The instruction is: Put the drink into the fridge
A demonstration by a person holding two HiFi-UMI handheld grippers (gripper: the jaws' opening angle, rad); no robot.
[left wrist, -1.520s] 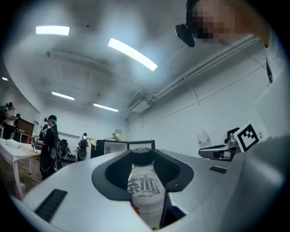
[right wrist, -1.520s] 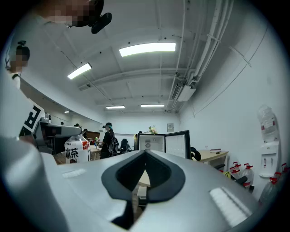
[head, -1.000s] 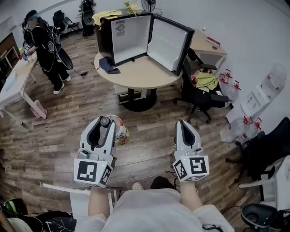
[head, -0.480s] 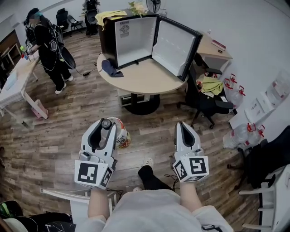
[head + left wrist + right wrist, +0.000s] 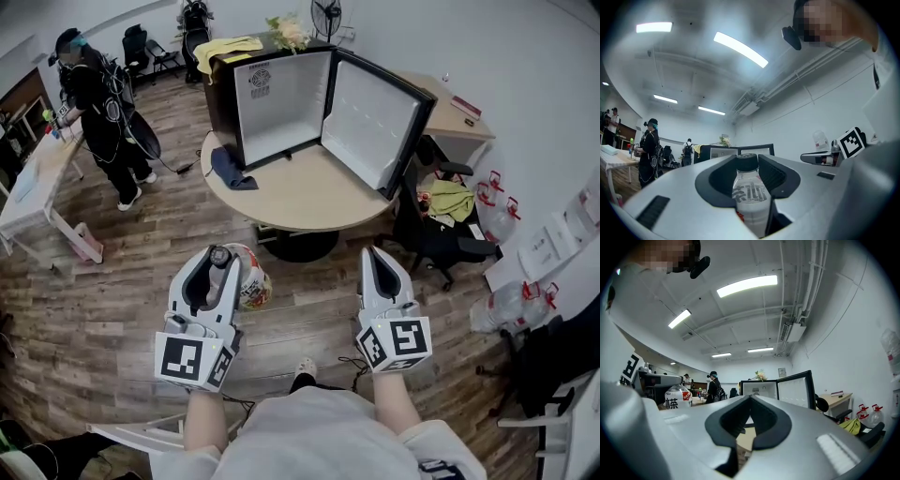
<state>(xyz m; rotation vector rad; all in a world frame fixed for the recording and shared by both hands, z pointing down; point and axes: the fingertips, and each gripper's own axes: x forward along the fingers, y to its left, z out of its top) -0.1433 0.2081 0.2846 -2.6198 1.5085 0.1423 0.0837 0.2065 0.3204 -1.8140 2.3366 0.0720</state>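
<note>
- My left tongs (image 5: 217,255) clench the drink bottle (image 5: 750,194), which stands upright between the jaws.
- My right tongs (image 5: 378,255) are closed on nothing.
- Ahead, the fridge (image 5: 279,94) stands open on the round table (image 5: 300,197). Carrying the bottle over and placing it inside remain.

Long ceiling lights (image 5: 746,285) wash the room in bright, even, cool light, leaving only a soft shadow on the floor (image 5: 112,281) under the round table (image 5: 300,187) and a mild glare inside the white fridge (image 5: 281,98), while every view bows strongly toward dark rounded corners and the nearest surfaces look blurred.
</note>
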